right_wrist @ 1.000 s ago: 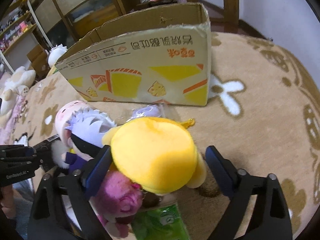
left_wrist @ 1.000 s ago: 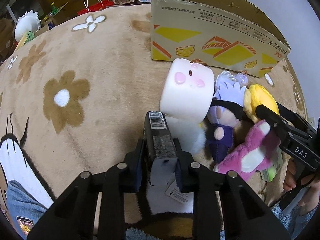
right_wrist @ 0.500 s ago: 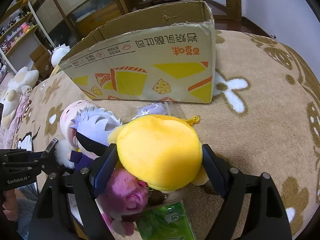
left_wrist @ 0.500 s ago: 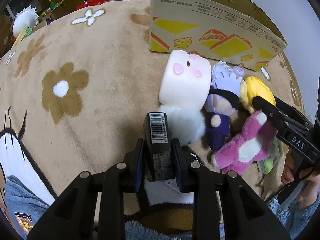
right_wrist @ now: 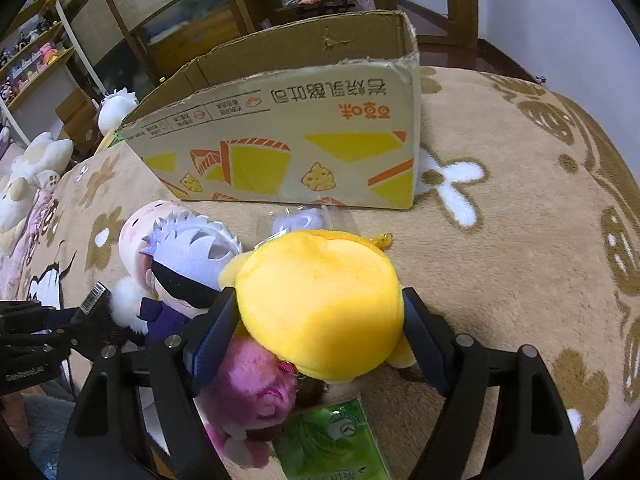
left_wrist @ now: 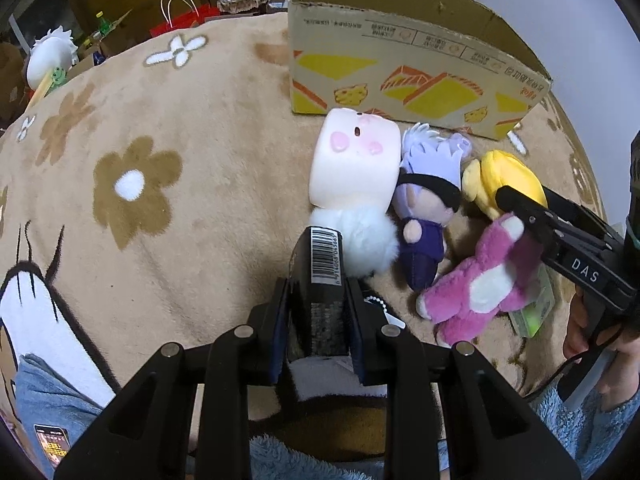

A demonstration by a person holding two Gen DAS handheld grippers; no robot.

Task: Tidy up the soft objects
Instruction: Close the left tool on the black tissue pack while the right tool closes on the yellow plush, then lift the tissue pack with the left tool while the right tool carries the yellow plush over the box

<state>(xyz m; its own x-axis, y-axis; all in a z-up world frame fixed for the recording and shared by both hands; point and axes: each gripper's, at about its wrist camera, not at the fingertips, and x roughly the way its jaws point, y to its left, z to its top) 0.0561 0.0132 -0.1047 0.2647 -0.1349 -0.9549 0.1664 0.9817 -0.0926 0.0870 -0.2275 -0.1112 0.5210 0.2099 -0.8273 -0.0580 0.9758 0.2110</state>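
On the beige flower blanket [left_wrist: 168, 120] lies a cluster of plush toys. My right gripper [right_wrist: 318, 296] straddles the yellow plush [right_wrist: 320, 304]. Its jaws are closing and both pads touch the plush's sides. A pink plush [right_wrist: 248, 392] lies under it, and a blindfolded lilac-haired doll [left_wrist: 428, 184] to its left. My left gripper [left_wrist: 318, 286] is shut on a black barcoded tag [left_wrist: 320, 256], which sits against the white fluffy ball [left_wrist: 364, 236] below the white cube plush [left_wrist: 352, 164]. The open cardboard box [right_wrist: 280, 128] stands just behind the toys.
A green packet [right_wrist: 328, 440] lies under the pink plush, and a small lilac item in a clear bag [right_wrist: 300, 220] lies by the box. More plush toys [right_wrist: 36, 160] and shelves stand beyond the blanket's left edge. A person's denim knee [left_wrist: 44, 400] is at bottom left.
The right gripper's jaws have narrowed from wide apart to touching the yellow plush on both sides. The left gripper keeps its hold on the tag and has hardly shifted.
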